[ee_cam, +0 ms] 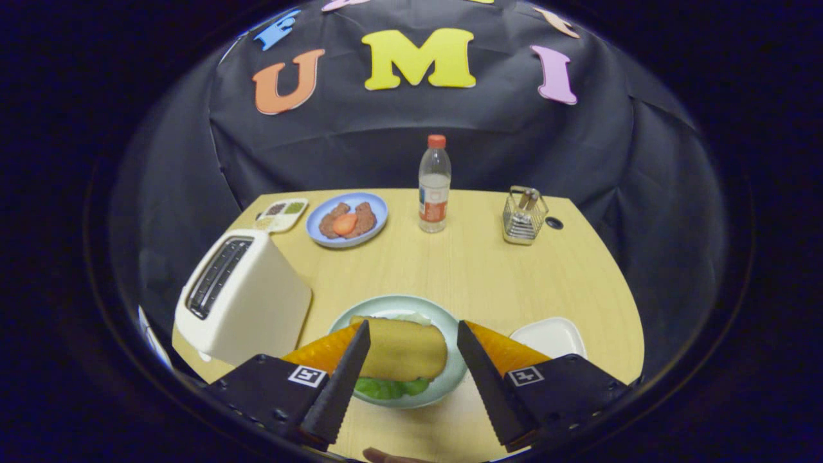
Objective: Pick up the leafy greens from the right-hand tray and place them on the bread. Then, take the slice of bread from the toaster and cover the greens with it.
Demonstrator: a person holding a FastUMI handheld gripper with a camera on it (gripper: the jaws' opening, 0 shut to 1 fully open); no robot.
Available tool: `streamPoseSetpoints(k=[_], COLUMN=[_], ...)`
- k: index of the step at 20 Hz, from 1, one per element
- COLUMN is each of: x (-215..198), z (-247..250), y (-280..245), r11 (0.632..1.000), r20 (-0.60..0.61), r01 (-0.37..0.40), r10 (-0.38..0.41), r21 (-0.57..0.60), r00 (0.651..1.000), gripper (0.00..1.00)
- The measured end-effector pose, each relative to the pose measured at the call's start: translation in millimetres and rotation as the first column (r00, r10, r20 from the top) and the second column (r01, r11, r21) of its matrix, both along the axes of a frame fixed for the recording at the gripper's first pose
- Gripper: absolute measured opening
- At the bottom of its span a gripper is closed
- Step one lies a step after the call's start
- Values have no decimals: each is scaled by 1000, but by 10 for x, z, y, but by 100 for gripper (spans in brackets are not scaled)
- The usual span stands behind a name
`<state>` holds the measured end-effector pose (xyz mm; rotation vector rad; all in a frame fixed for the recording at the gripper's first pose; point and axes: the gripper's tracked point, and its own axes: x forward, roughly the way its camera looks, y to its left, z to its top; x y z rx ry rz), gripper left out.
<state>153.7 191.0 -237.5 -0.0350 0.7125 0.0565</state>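
Tongs [413, 344] open, fingers straddling the bread slice [402, 350] on the pale green plate [450, 321], not touching it. Greens [391, 388] mostly hidden beneath bread, only an edge showing.

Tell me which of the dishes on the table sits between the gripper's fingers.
The pale green plate holding the bread slice over leafy greens. The blue plate lies far beyond, and the white tray is off beside the gripper, whose fingers are open.
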Motion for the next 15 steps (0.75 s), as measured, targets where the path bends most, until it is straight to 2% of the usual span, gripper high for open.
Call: streamPoseSetpoints(k=[4,7,11,15], x=[-177,-326,-627,-995], z=[666,1202,1911,2336], y=[30,9,-9,1], r11=[999,999,1000,1000], r20=[128,238,390,506], r01=[-7,-7,-10,13], r10=[3,-1,1,-23], r21=[31,31,22,24], r00=[992,971,921,862], gripper=[92,95,97,96])
